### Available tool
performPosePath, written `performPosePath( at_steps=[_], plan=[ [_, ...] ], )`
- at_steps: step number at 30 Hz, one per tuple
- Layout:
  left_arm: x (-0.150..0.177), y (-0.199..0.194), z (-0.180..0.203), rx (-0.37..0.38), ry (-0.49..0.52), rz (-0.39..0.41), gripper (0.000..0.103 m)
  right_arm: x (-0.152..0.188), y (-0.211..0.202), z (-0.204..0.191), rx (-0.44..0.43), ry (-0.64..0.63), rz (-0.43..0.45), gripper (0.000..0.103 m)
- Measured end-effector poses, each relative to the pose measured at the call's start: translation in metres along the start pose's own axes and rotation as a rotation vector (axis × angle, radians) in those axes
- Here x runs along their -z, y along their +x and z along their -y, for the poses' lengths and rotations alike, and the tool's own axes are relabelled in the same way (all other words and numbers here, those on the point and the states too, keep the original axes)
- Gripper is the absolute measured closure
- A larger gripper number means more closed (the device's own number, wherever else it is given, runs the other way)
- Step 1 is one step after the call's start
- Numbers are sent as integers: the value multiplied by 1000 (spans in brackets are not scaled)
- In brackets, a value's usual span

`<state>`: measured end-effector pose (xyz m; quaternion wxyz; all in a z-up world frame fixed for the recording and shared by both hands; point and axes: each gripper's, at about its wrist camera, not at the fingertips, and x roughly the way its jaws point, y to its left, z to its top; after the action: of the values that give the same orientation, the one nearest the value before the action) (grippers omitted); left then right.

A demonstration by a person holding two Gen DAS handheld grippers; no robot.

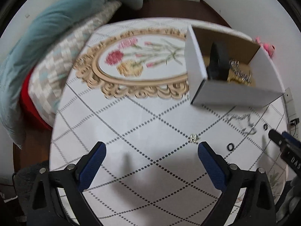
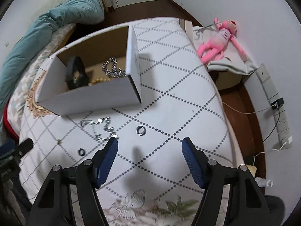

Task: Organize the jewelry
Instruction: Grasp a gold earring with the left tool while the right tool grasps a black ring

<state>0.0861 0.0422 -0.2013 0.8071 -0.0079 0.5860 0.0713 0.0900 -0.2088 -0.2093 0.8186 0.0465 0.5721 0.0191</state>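
A white cardboard box [image 1: 233, 96] [image 2: 90, 96] stands open on the table and holds a black band [image 2: 75, 73], a silver chain [image 2: 112, 68] and gold beads [image 2: 96, 81]. In front of it lie a thin silver necklace [image 2: 101, 126] [image 1: 242, 121], a dark ring [image 2: 141, 130] [image 1: 265, 126], a small black ring [image 2: 82, 152] [image 1: 230, 147] and a small gold earring [image 1: 193, 137]. My left gripper [image 1: 151, 150] is open and empty above the cloth, left of the earring. My right gripper [image 2: 150, 145] is open and empty, just short of the dark ring.
The round table wears a white cloth [image 1: 131, 124] with dotted diamonds and a floral oval. A teal quilt [image 1: 56, 24] and checked pillow lie at the left. A pink plush toy [image 2: 220, 41], a brown box and a power strip [image 2: 278, 113] are at the right, off the table.
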Motion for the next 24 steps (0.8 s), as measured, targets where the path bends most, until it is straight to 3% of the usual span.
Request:
performPosePath(
  at_steps=[9, 11, 12, 14, 15, 16, 18, 23, 24],
  plan=[
    [8, 17, 6, 21, 29, -28, 4, 0, 23, -18, 47, -81, 19, 58],
    [7, 17, 10, 36, 32, -27, 4, -1, 23, -19, 70, -94, 37, 73],
    [8, 17, 12, 36, 37, -26, 4, -2, 23, -19, 71, -93, 40, 90],
    [7, 18, 16, 53, 45, -25, 4, -4, 22, -17, 65, -86, 34, 93],
    [8, 17, 19, 56, 52, -24, 5, -5, 22, -16, 66, -86, 31, 100],
    [8, 17, 22, 59, 59, -23, 13, -4, 22, -16, 65, -85, 27, 103],
    [9, 19, 29, 72, 75, -35, 23, -3, 19, -14, 56, -75, 17, 103],
    [10, 22, 39, 88, 82, -39, 32, 4, 10, -6, 28, -35, 16, 103],
    [10, 21, 40, 94, 87, -35, 38, 5, 8, -4, 23, -28, 16, 103]
  ],
)
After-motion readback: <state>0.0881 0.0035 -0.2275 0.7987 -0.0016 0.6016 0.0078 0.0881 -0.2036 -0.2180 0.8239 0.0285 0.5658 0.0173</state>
